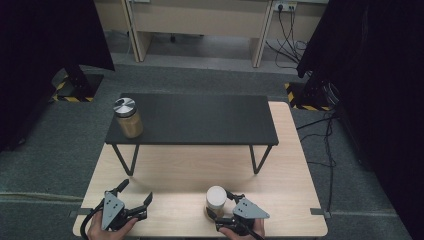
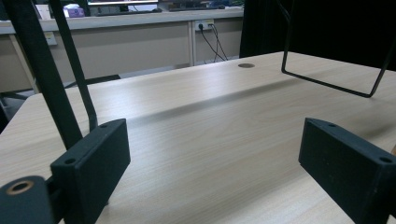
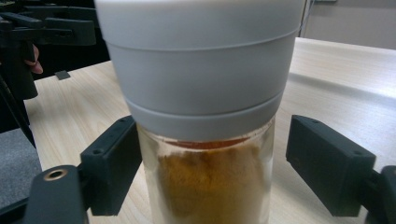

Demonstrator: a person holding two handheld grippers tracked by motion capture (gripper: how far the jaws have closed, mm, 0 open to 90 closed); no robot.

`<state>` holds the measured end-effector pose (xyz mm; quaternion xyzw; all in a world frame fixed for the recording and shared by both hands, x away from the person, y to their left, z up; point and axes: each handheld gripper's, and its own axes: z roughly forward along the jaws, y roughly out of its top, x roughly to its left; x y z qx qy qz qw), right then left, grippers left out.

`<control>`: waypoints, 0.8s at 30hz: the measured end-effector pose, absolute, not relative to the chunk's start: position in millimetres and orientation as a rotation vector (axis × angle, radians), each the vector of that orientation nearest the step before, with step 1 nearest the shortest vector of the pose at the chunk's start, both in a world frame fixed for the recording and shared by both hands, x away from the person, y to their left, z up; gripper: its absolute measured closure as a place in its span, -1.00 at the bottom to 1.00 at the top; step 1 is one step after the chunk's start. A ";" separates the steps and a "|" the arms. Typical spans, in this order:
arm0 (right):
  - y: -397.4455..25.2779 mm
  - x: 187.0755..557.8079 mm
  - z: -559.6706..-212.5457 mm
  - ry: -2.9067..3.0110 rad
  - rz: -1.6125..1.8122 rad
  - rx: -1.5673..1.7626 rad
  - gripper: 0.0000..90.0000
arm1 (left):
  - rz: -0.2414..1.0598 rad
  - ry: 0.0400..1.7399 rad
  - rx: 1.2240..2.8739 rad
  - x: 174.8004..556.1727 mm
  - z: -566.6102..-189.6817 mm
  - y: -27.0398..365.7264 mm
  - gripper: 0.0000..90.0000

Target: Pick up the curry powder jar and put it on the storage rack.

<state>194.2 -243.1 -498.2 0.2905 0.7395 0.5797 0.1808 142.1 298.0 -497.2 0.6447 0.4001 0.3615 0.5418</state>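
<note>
Item 1: your right gripper point(image 1: 220, 204), held at the near edge of the wooden table point(image 1: 290, 165). Its jaws were spread, one on each side of the white-lidded jar point(image 1: 216, 200); in the right gripper view a gap showed between the right jaw and the glass, while the left jaw stood just beside it, contact not certain.

Item 2: the white-lidded jar point(image 3: 205, 112), upright on the wooden table near its front edge, right of centre. Clear glass body, orange-brown powder inside, broad white cap on top.

Item 3: your left gripper point(image 1: 134, 194), low over the near left part of the table. Jaws were spread wide with bare wood between them, holding nothing.

Item 4: a black low shelf point(image 1: 200, 120) on wire legs, standing on the far half of the table.

Item 5: a second jar with a silver lid point(image 1: 128, 117), upright on the left end of that shelf, well apart from both grippers.
</note>
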 end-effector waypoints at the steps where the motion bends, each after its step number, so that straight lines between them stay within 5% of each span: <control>1: -243.1 195.3 -498.5 2.094 1.640 0.817 -0.47 | 0.858 0.952 1.530 142.3 -497.3 298.2 -0.82; 6: -244.2 200.6 -503.5 2.096 1.676 0.783 -0.30 | 0.855 0.958 1.527 142.8 -498.3 299.6 -0.82; 24: -246.0 196.8 -507.9 2.079 1.685 0.759 -0.28 | 0.857 0.954 1.521 137.7 -500.3 293.8 -0.82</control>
